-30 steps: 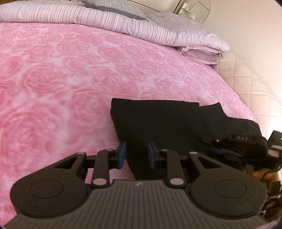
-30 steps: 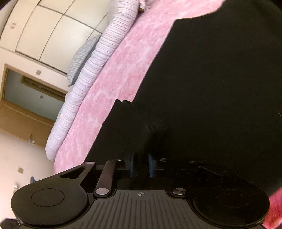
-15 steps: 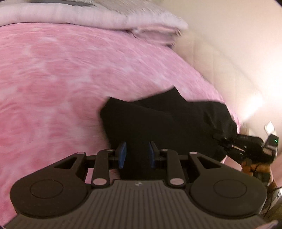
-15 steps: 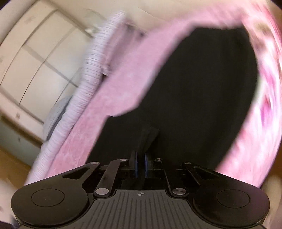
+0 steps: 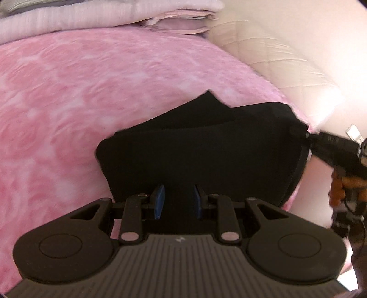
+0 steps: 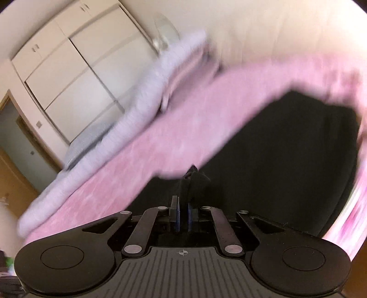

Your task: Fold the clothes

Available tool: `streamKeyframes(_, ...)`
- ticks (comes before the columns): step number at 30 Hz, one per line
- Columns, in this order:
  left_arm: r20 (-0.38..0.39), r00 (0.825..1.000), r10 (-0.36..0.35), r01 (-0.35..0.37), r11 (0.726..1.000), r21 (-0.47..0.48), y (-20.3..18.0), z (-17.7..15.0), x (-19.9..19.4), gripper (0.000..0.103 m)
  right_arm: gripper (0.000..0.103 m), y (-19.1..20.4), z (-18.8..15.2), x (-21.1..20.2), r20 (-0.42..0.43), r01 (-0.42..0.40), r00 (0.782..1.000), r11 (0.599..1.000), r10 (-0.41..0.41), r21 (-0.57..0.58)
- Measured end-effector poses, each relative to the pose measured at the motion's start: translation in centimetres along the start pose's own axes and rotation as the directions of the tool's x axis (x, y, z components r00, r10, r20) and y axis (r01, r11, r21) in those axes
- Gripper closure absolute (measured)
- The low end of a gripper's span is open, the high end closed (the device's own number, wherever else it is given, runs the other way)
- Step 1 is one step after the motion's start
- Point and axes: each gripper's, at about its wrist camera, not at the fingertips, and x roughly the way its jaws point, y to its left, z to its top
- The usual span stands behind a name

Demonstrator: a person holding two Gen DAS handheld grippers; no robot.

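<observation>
Right claw (image 6: 182, 214) (clamped) on black garment (image 5: 201, 155)

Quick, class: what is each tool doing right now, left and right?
Left tool: open, holding nothing, above the black garment.
Right tool: closed on a fold of the black garment.

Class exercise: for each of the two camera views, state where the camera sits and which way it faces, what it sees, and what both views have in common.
Left wrist: behind the open left gripper, looking over the black garment toward the pillows; the right gripper shows at right.
Right wrist: tilted, behind the right gripper pinching garment cloth, facing the wardrobe; blurred.
Shared: black garment, pink blanket, pillows.
</observation>
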Motion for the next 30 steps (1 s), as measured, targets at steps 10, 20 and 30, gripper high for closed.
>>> streamKeyframes(10, -0.093, 0.995, -0.033, 0.045, 0.989, 0.138, -3.6, 1.9, 6.1, 0.081, 0.098, -9.9, 1.2, 1.0, -0.069, 0.135, 0.990, 0.971, -0.124, 0.196)
streamKeyframes(20, -0.109, 0.994, -0.029, 0.047, 0.985, 0.166, -4.4, 3.1, 7.2, 0.081, 0.098, -12.1, 3.1, 0.2, 0.069, 0.198, 0.976, 0.974, -0.206, 0.113)
streamKeyframes(30, -0.102, 0.994, -0.028, 0.046, 0.983, 0.180, -4.8, 3.7, 8.2, 0.081, 0.098, -13.1, 4.1, -0.6, 0.199, 0.192, 0.959, 0.979, -0.202, 0.069)
